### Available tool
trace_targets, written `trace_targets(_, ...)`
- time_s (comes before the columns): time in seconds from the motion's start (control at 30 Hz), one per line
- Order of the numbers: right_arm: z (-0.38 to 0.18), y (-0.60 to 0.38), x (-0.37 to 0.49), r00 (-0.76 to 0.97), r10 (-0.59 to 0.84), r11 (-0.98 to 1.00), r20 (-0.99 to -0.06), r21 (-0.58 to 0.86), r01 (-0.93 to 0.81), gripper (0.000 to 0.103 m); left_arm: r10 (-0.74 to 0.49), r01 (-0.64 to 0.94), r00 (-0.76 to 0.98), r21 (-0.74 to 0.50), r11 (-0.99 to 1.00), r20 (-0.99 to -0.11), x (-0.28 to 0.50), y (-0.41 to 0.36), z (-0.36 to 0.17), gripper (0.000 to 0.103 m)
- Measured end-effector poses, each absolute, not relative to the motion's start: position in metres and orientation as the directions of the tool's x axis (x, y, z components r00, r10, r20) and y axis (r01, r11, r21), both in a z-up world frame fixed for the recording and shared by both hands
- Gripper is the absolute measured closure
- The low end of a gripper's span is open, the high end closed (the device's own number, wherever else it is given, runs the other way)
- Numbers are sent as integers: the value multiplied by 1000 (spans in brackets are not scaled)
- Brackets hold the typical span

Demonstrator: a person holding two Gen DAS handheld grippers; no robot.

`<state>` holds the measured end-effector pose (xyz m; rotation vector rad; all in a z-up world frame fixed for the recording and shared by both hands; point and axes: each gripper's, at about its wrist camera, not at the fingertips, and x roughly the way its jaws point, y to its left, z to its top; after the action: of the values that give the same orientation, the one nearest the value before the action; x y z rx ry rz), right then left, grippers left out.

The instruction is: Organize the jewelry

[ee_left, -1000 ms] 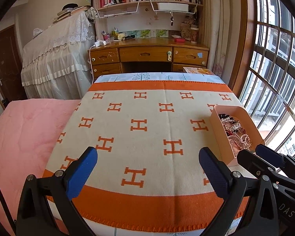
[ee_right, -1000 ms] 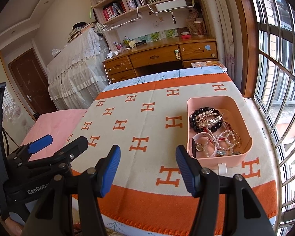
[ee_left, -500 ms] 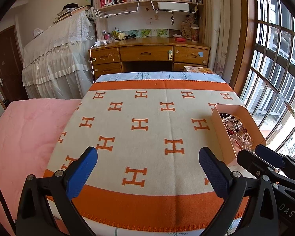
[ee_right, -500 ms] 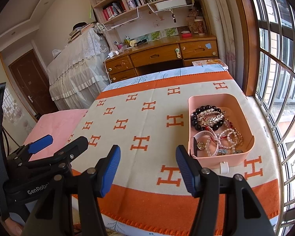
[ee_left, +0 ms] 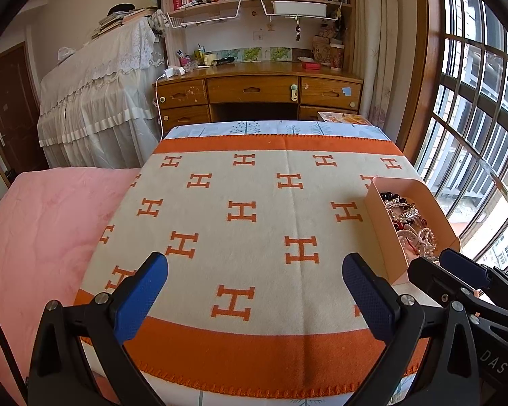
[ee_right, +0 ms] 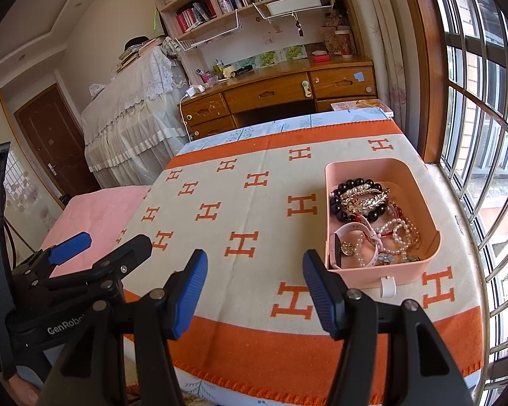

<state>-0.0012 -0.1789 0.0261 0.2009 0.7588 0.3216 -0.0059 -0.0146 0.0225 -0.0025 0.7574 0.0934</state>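
A pink box (ee_right: pixel 420 264) sits on the right side of the blanket and holds a tangle of jewelry (ee_right: pixel 372 223): black beads, pearl strands, a pink watch. It also shows at the right in the left wrist view (ee_left: pixel 381 223). My right gripper (ee_right: pixel 254 291) is open and empty, hovering over the blanket's near edge just left of the box. My left gripper (ee_left: pixel 254 291) is open and empty over the blanket's near middle. The left gripper also shows at the lower left of the right wrist view (ee_right: pixel 84 257).
A cream and orange blanket with H marks (ee_left: pixel 254 209) covers the table. A pink bed (ee_left: pixel 40 223) lies to the left. A wooden desk (ee_left: pixel 254 91) and bookshelf stand beyond. A barred window (ee_right: pixel 484 142) runs along the right.
Both views have shifted slightly; the box sits a little lower and nearer in the right wrist view. Both grippers stay open and empty.
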Motion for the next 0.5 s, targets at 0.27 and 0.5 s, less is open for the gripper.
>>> trace_targets(0.27,27,-179,-1,680,356,932,-642,293,-212,44,83,-88,719,27,996,-690,-7,-15,20,1)
trace_targets(0.5,27,-178,-1,678,356,932,-643,293,-212,44,87,-93,717,28,995,-691,-12,-12,17,1)
